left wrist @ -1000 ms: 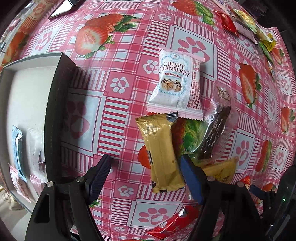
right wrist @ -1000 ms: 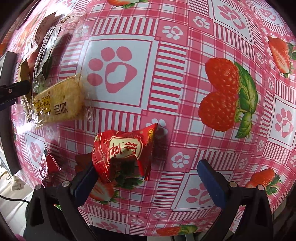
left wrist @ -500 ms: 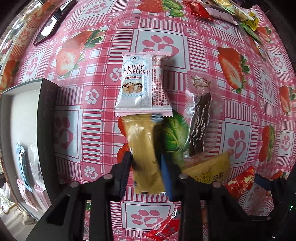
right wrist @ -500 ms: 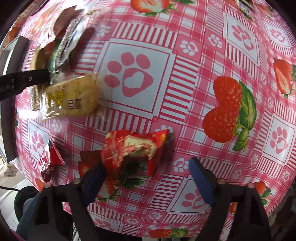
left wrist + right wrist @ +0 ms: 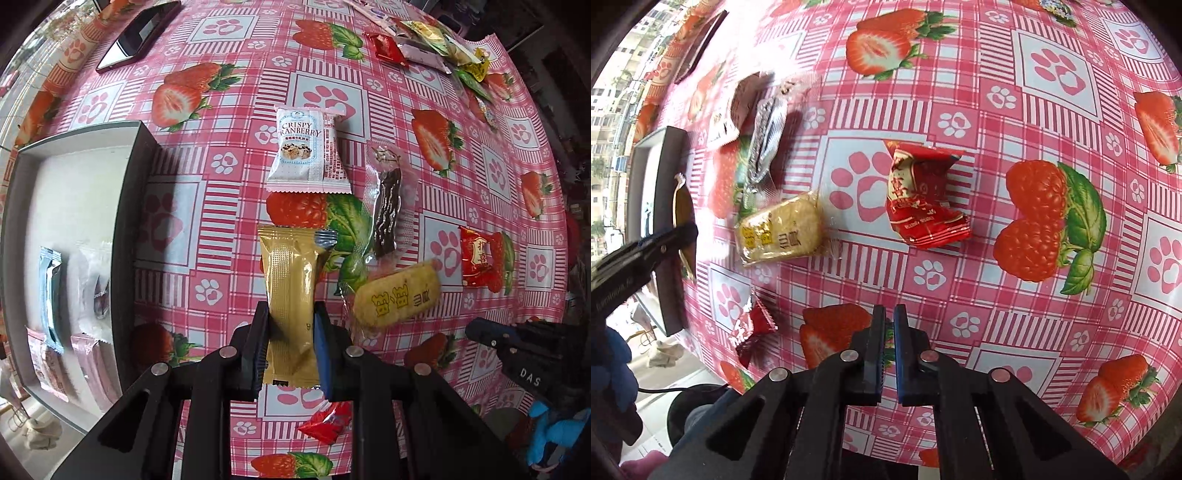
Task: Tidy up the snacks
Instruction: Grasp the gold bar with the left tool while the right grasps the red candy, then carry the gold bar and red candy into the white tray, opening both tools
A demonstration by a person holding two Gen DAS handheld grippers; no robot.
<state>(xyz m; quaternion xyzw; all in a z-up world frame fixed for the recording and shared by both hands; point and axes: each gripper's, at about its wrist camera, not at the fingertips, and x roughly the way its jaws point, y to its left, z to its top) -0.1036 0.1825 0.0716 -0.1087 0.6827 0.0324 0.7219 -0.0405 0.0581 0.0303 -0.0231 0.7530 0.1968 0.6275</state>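
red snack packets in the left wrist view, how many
3: a red foil packet in the far pile, a red printed packet at right, and a small red wrapper behind the gripper. Others may be hidden.

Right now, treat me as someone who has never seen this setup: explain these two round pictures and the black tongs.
No robot here: a person holds a two-finger gripper in each hand, each carrying a fisheye camera looking along its fingers.

Left view: the left gripper is shut on a gold snack packet. A grey tray holding a few packets sits to its left.

Right view: the right gripper is shut and holds nothing. A red candy wrapper and a yellow cracker pack lie on the strawberry tablecloth.
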